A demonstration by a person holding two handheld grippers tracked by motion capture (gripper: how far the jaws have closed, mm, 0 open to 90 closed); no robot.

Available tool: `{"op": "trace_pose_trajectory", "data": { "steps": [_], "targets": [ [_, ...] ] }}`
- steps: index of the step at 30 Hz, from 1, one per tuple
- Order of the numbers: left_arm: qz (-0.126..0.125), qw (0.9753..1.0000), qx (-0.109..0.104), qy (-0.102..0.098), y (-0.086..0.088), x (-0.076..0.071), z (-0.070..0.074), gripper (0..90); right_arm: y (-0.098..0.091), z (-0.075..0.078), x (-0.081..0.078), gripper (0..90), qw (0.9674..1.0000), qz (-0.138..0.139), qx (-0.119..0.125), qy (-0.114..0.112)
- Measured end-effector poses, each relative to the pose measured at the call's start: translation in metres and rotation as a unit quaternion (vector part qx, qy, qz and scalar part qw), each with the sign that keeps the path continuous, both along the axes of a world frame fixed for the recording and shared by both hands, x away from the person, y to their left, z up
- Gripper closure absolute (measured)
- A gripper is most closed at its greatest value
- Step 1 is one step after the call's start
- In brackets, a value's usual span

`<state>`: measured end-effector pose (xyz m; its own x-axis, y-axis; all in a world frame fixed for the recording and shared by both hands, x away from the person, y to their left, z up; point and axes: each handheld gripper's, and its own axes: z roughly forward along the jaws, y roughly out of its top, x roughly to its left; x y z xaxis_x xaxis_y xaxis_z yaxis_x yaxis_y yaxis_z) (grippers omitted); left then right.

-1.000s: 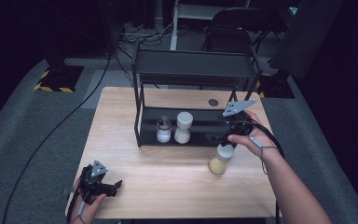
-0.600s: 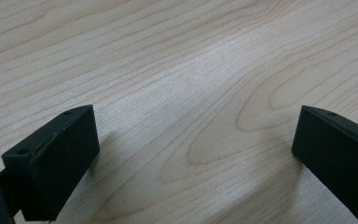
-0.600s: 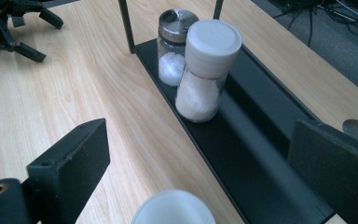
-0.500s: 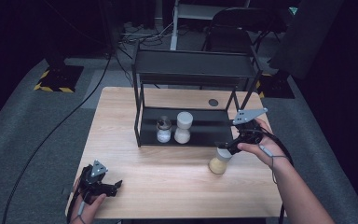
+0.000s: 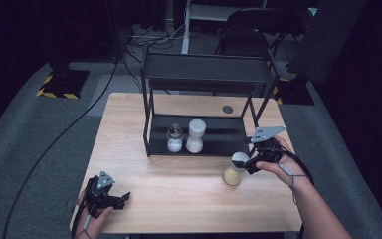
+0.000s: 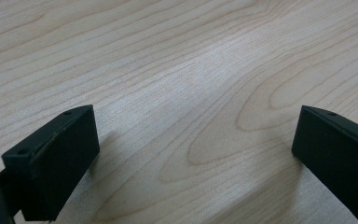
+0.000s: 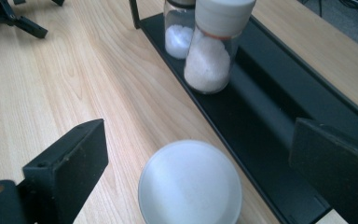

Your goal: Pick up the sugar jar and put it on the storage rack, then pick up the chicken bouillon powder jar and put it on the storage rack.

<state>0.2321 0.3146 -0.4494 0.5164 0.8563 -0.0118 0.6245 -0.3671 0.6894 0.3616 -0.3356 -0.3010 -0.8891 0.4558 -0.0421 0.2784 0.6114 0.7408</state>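
Nearest the person, the left gripper (image 5: 113, 198) is resting low at the front left of the table (image 5: 129, 129), its jaws standing wide apart over bare wood with nothing between them. In the left gripper view the pale, wavy grain of the table (image 6: 182, 70) is running under both black jaws.

Further in, at the right, the right gripper (image 5: 247, 163) is hanging just over a jar (image 5: 235, 169) that is standing on the table in front of the rack (image 5: 206, 74). Its jaws have just been opening and are now standing wide apart, one on each side of the jar (image 7: 189, 183), with neither pad pressing on it. That jar is showing a round, flat white lid from above and a yellowish filling below the lid.

There are three jars in all. The other two are sitting side by side on the lower shelf of the rack: a short jar (image 5: 174, 139) with a dark top and a little white powder, and a taller jar (image 5: 196, 135) with a white lid, filled higher with white grains. There are two grippers and one black two-level rack.

Beyond the rack, a small dark round disc (image 5: 227, 109) is lying in the tabletop. The floor is grey carpet, cables are trailing across it, and a chair (image 5: 256, 25) is standing in the dark room behind.
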Motion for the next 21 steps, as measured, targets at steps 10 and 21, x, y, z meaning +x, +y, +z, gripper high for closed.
{"op": "trace_pose_trajectory", "data": {
  "steps": [10, 21],
  "targets": [
    [0.000, 1.0000, 0.000, 0.000, 0.000, 0.000, 0.000, 0.5, -0.006, -0.024, -0.001, 4.5, 0.9999, -0.002, 0.000, 0.015],
    [0.000, 1.0000, 0.000, 0.000, 0.000, 0.000, 0.000, 0.5, -0.007, -0.044, -0.004, 5.4, 0.9997, -0.010, -0.012, 0.020]
  ]
}}
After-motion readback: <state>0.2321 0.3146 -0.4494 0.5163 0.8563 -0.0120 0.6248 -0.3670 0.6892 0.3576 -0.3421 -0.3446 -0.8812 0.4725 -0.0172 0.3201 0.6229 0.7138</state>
